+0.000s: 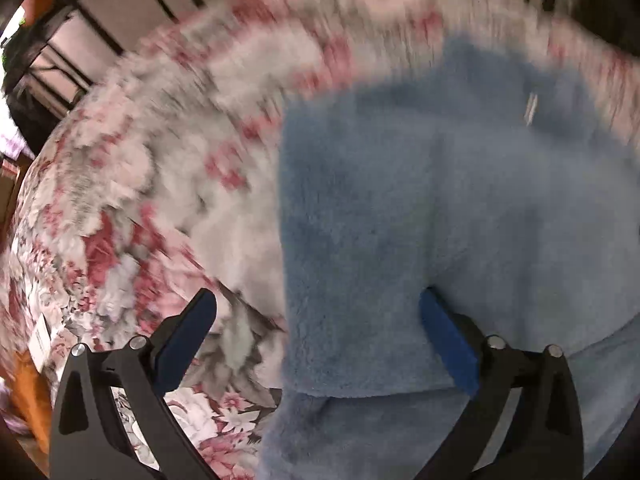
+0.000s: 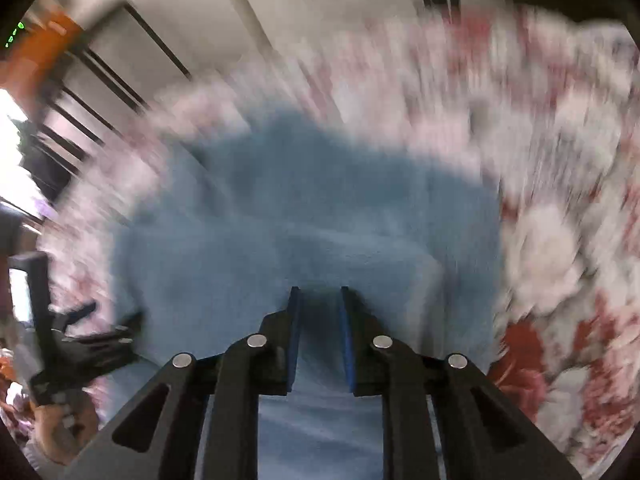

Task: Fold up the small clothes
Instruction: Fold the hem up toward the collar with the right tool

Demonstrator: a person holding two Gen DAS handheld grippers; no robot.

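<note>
Jaws apart astride blue garment (image 1: 440, 200) edge

Spread beneath, a floral bedspread (image 1: 120, 208) in pink, red and grey (blurred), with pale wall panels (image 2: 280, 12) and dark strips far behind.

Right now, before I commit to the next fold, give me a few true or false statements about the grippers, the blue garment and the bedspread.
1. The left gripper has its jaws spread wide. True.
2. The right gripper stands as wide open as the left. False: its jaws are narrow, with blue fleece showing between them.
3. The blue fleece garment lies on a floral bedspread. True.
4. The garment is red. False: it is light blue.
5. The left gripper appears at the left edge of the right wrist view. True.
</note>
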